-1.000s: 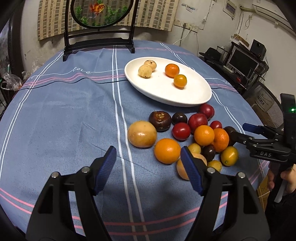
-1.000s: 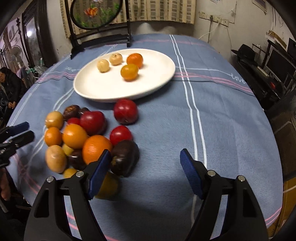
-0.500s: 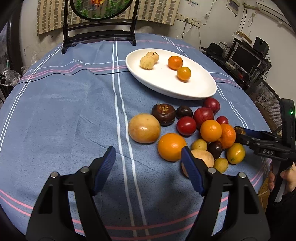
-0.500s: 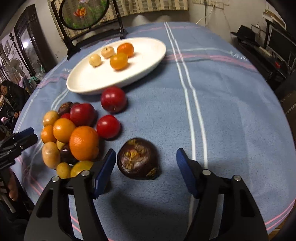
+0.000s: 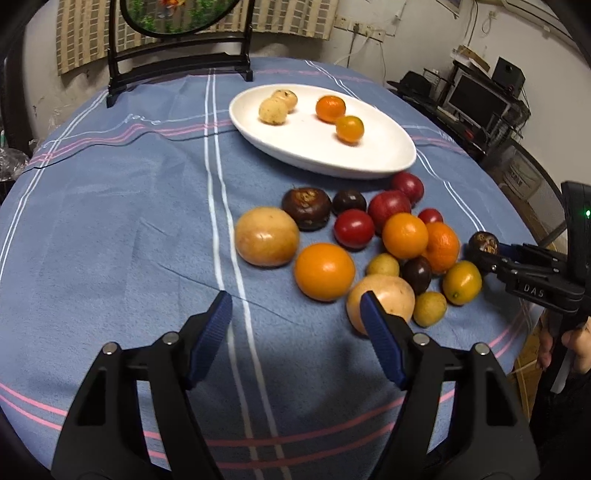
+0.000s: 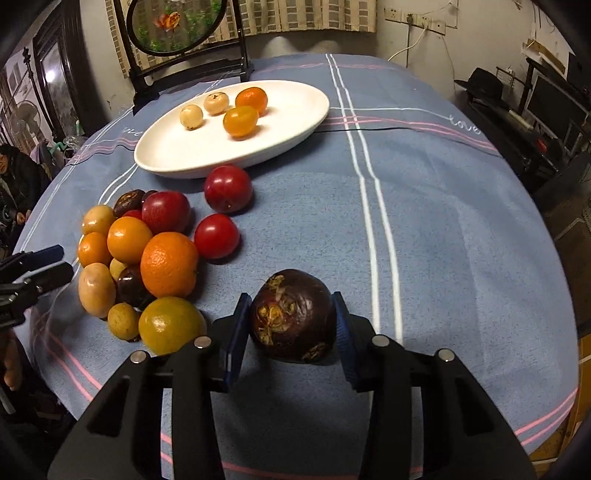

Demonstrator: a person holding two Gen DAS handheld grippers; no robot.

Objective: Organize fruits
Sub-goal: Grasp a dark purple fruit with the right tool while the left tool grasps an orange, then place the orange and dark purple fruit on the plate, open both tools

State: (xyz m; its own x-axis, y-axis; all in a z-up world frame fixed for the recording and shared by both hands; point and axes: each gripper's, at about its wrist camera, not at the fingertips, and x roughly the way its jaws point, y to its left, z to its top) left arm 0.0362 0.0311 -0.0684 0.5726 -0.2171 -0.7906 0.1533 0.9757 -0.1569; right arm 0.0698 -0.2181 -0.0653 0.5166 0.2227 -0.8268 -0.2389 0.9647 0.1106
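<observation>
- Right gripper (image 6: 291, 325), black frame with blue pads: jaws have just been closing; pads now pressed on both sides of a dark purple-brown round fruit with a rough tan crown (image 6: 293, 314); the fruit sits low over the blue striped tablecloth (image 6: 443, 229), just clear of the fruit pile
- Left gripper (image 5: 295, 317), same build: jaws have just been narrowing but stand apart with only cloth between the pads; its right pad overlaps a pale tan round fruit (image 5: 388, 295) in view, whether touching I cannot tell
- Pile on the cloth ahead of the left gripper: large orange (image 5: 324, 271); big tan-yellow round fruit (image 5: 266, 236) beside it; second dark brown crowned fruit (image 5: 306, 207) behind; red tomato-like fruit (image 5: 354, 228); several small yellow, orange, red and dark fruits packed touching one another
- Yellow-green citrus fruit (image 6: 170, 325) lies just left of the right gripper's left pad
- White oval ceramic plate (image 5: 369, 158) beyond the pile: two pale beige small fruits touching, two small orange ones near each other
- Black wooden stand with round painted panel (image 6: 173, 26) at the table's far edge
- Person's fingers (image 5: 576, 343) on the right gripper's handle, at frame edge
</observation>
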